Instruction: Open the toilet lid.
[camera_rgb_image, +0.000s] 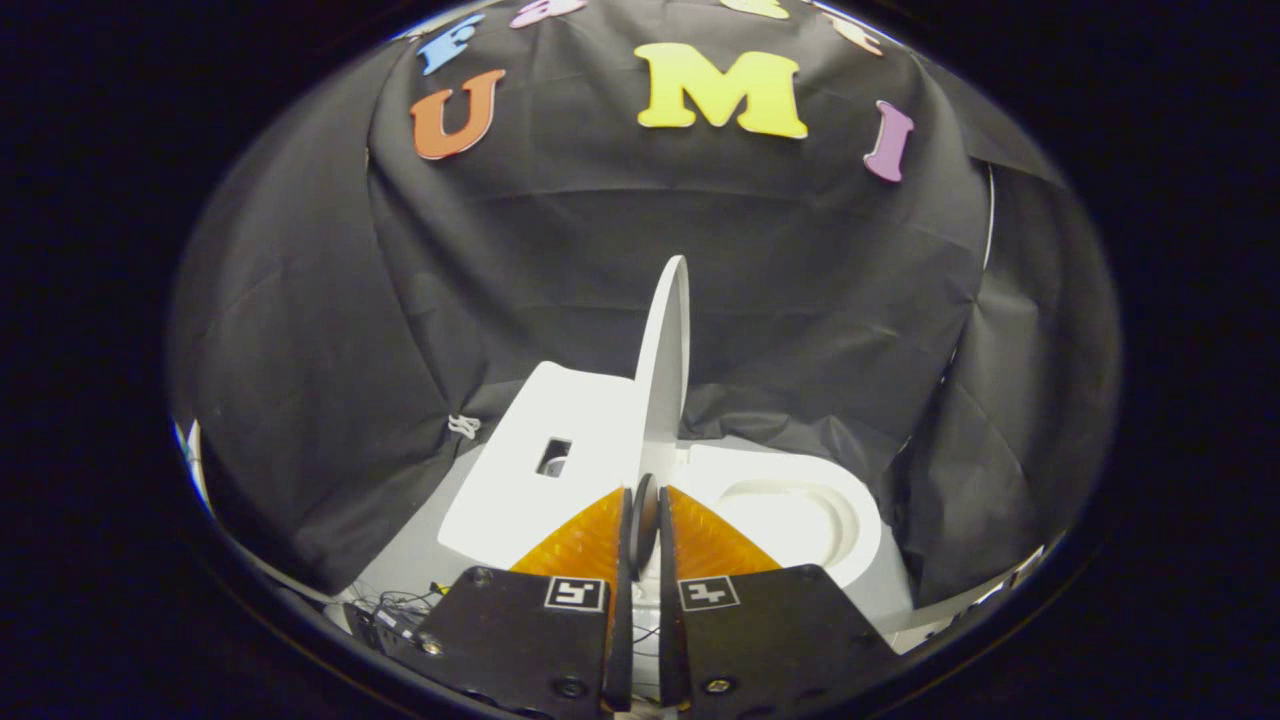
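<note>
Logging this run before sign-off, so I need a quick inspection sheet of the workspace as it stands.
Surface: pale grey floor under the toilet.
Job's things: toilet lid raised, standing about upright and seen edge-on; white tank to one side of it, open seat and bowl to the other.
Clutter: nothing seen.
Grippers: gripper with fingers nearly closed, the lid's lower edge just beyond the tips; contact cannot be told.
Cables: loose wires on the floor beside the gripper.
Surroundings: black cloth wall draped behind and around.
</note>
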